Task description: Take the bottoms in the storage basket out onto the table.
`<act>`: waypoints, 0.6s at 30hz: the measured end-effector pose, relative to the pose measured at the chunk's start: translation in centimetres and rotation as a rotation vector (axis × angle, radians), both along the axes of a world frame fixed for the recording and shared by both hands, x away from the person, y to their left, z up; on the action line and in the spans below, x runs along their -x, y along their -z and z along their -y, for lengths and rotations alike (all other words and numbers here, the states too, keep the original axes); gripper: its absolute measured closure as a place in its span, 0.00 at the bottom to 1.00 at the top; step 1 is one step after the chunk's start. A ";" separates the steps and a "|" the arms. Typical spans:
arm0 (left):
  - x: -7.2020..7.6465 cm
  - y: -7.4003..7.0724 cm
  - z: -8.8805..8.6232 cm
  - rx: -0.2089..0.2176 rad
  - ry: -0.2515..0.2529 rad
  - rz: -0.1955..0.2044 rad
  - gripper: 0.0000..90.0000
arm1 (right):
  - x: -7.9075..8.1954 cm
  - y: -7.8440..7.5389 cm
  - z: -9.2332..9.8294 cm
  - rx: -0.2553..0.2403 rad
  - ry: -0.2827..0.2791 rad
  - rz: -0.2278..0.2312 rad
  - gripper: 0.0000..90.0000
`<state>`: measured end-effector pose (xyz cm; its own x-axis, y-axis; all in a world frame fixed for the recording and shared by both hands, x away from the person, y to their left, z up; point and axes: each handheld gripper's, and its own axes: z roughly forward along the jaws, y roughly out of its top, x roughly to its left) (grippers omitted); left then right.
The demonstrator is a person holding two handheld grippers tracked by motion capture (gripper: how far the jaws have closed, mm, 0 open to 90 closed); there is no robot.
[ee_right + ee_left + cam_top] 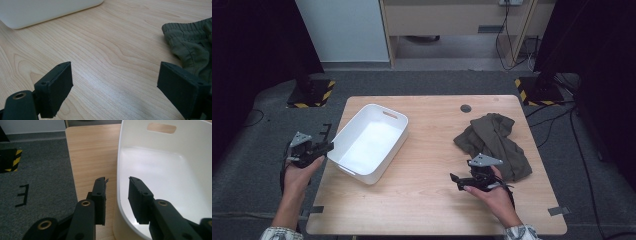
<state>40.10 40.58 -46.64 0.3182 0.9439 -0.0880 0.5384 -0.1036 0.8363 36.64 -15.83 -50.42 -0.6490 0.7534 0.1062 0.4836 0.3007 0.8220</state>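
A white plastic bin (pixel 367 145) with a handle slot stands empty on the left part of the wooden table (pixel 432 165). My left gripper (pixel 329 145) is at its near-left corner, open. In the left gripper view the gripper (pixel 117 181) straddles the bin's wall (pixel 118 195), one jaw outside and one inside the bin (pixel 160 170), not closed on it. A crumpled olive garment (pixel 494 142) lies at the right. My right gripper (pixel 454 179) hovers low over bare wood just left of the garment (pixel 192 47), wide open (pixel 116 70) and empty.
A dark round hole (pixel 466 108) sits near the table's far edge. Black-and-yellow striped bases (pixel 312 92) (pixel 537 90) stand on the grey carpet beyond both far corners, with cables (pixel 557 125) trailing at the right. The bin's outer wall (pixel 45 10) lies ahead of the right gripper.
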 end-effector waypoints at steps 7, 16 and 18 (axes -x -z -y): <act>-0.1 0.4 0.0 0.026 0.021 -0.015 0.86 | 0.0 0.1 -0.2 0.005 -0.008 0.001 0.15; -0.6 0.2 0.9 -0.067 -0.034 -0.007 0.94 | 0.0 0.2 0.0 0.002 -0.005 -0.004 0.15; -0.8 0.3 0.8 -0.054 -0.047 -0.006 0.94 | 0.0 0.2 0.0 0.001 -0.005 -0.003 0.15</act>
<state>40.91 39.78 -46.92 0.2733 0.9612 -0.0387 0.5487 -0.1227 0.8269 36.69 -15.78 -50.61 -0.6526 0.7500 0.1077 0.4845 0.3037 0.8204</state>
